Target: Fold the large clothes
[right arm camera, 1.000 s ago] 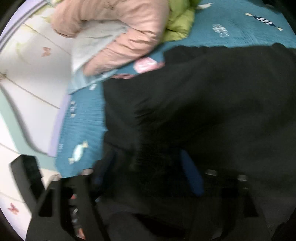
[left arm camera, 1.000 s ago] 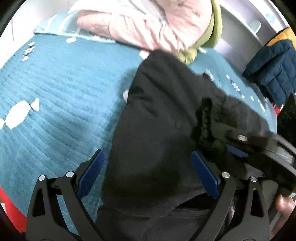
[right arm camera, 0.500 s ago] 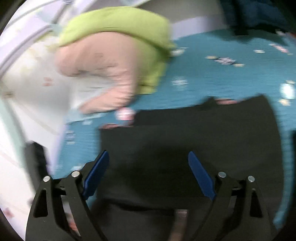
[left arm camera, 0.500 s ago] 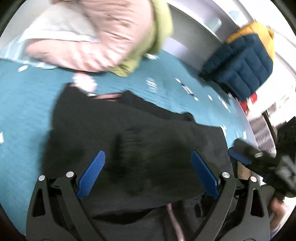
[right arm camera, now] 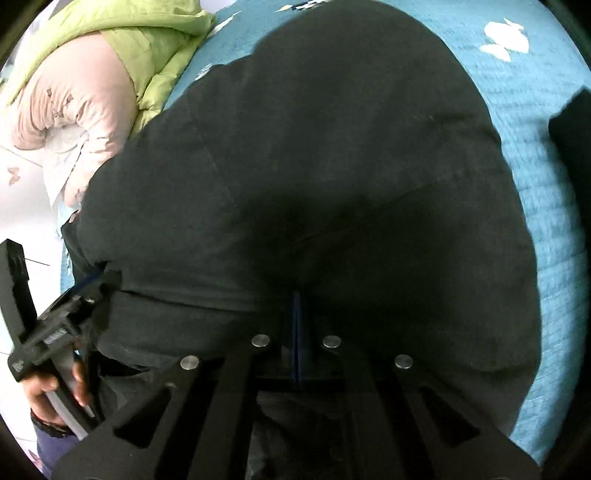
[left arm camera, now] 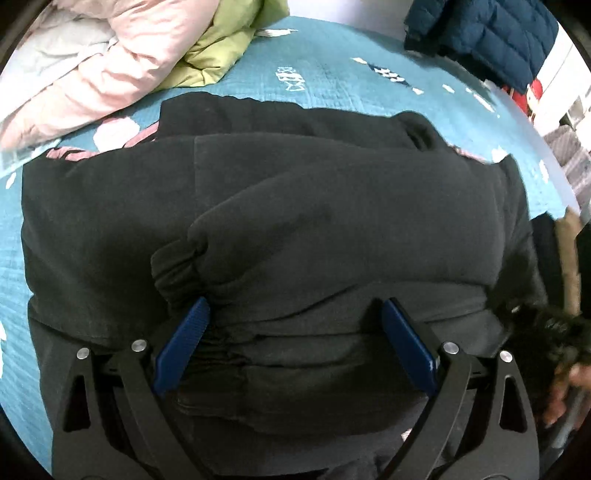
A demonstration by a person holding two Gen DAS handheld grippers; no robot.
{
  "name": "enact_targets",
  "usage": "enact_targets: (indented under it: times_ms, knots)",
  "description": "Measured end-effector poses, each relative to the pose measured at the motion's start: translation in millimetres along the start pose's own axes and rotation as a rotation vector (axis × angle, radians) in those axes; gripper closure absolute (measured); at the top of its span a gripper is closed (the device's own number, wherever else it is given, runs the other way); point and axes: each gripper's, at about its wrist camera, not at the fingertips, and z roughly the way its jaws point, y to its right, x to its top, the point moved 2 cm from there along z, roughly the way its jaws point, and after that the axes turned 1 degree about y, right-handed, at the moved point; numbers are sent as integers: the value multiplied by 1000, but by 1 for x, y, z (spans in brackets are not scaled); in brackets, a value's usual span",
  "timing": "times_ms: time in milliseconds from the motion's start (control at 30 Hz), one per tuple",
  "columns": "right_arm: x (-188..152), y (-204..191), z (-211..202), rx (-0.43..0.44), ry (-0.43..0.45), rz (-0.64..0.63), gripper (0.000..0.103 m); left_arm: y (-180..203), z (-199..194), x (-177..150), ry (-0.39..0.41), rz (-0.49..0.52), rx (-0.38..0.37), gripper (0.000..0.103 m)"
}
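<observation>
A large black garment [left arm camera: 295, 192] lies folded on the teal bedspread [left arm camera: 332, 81]; it fills the right wrist view [right arm camera: 314, 147]. My left gripper [left arm camera: 295, 332] hangs open over the near edge, blue pads [left arm camera: 183, 343] wide apart, and a gathered elastic hem lies by the left pad. In the right wrist view that left gripper [right arm camera: 88, 280] pokes into the garment's left edge, a hand holding it. My right gripper [right arm camera: 296, 295] is shut, pads together, their tips buried in the black cloth at the near edge, where creases converge. The right gripper [left arm camera: 546, 325] shows only as a blur at the left wrist view's right edge.
A pink padded jacket [left arm camera: 110, 66] and a lime-green one [left arm camera: 221, 44] are piled at the back left of the bed. A navy puffer jacket [left arm camera: 480, 33] lies at the back right. Another dark item [right arm camera: 572, 140] sits at the right edge. Bare teal bedspread [right arm camera: 535, 110] lies right of the garment.
Both grippers came down and in toward the garment's near edge, so it now fills both views. The right jaws went from wide open to shut. The left jaws stayed open.
</observation>
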Motion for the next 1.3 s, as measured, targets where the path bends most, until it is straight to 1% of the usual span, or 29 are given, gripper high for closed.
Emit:
enact_targets:
  times_ms: [33, 100, 133, 200, 233, 267, 333, 400, 433, 467, 500, 567, 600, 633, 667, 700, 767, 800, 833, 867, 900, 933, 1000, 1033, 1100, 1133, 1167, 1233, 1300]
  knots:
    - [-1, -6, -14, -4, 7, -22, 103, -3, -1, 0, 4, -11, -10, 9]
    - [-8, -12, -46, -40, 44, -50, 102, -11, -4, 0, 18, -32, -41, 9]
    - [-14, -11, -61, -89, 51, -63, 102, -13, -7, -1, 25, -36, -53, 9]
    - [-20, -2, -54, -162, 19, -74, 103, -15, -8, -2, 32, -38, -69, 9]
    - [-21, 8, -37, -172, -18, -68, 103, -15, -8, -2, 33, -37, -69, 9]
    - [-22, 20, -18, -145, -50, -27, 103, -14, -7, -2, 33, -35, -69, 9]
    - [-17, 32, -2, -96, -54, 49, 103, -11, -7, -2, 31, -27, -60, 9]
    - [-10, 27, -3, -120, -73, 58, 103, -10, -9, -3, 29, -13, -56, 9]
    - [-7, 21, -7, -136, -77, 44, 103, -10, -11, -3, 31, -10, -63, 9]
    - [-3, 13, -17, -146, -65, 16, 101, -11, -15, -2, 39, -9, -78, 9]
    - [3, 3, -27, -138, -41, -9, 96, -15, -24, -1, 51, -14, -116, 9]
    - [16, -14, -53, -68, 20, -31, 90, -21, -37, 2, 70, -31, -180, 9]
    - [23, -20, -62, -39, 48, -36, 67, -29, -51, 5, 94, -51, -229, 9]
    - [38, -27, -72, -25, 81, -54, 40, -37, -60, 9, 112, -58, -254, 9]
    - [46, -28, -76, -26, 105, -71, 35, -49, -72, 14, 142, -71, -262, 9]
    - [61, -30, -80, -46, 131, -93, 35, -59, -80, 19, 162, -83, -245, 9]
    - [84, -22, -85, -69, 145, -86, 35, -89, -93, 31, 186, -110, -156, 9]
    - [101, -16, -83, -68, 155, -69, 35, -113, -95, 41, 188, -134, -53, 9]
    - [111, -9, -80, -66, 156, -46, 35, -131, -94, 47, 182, -153, 14, 9]
    - [118, -1, -77, -73, 153, -17, 34, -152, -90, 55, 163, -186, 61, 9]
    - [128, 9, -74, -88, 143, 22, 31, -165, -85, 60, 142, -209, 65, 9]
    - [141, 15, -66, -96, 125, 58, 30, -181, -78, 67, 122, -240, 49, 9]
    - [153, 28, -60, -89, 111, 89, 29, -202, -65, 77, 98, -279, 41, 9]
    - [160, 32, -52, -99, 83, 98, 29, -211, -57, 82, 78, -296, 53, 9]
    - [175, 34, -37, -111, 46, 108, 28, -218, -41, 88, 34, -286, 78, 9]
    - [171, 38, -36, -105, 28, 113, 26, -219, -32, 91, 13, -275, 75, 9]
    - [169, 43, -35, -101, 7, 123, 26, -220, -23, 91, -13, -276, 61, 9]
    - [177, 49, -23, -93, -31, 151, 26, -224, -6, 93, -56, -300, 47, 9]
    - [180, 54, -14, -91, -77, 179, 25, -222, 10, 97, -107, -297, 20, 9]
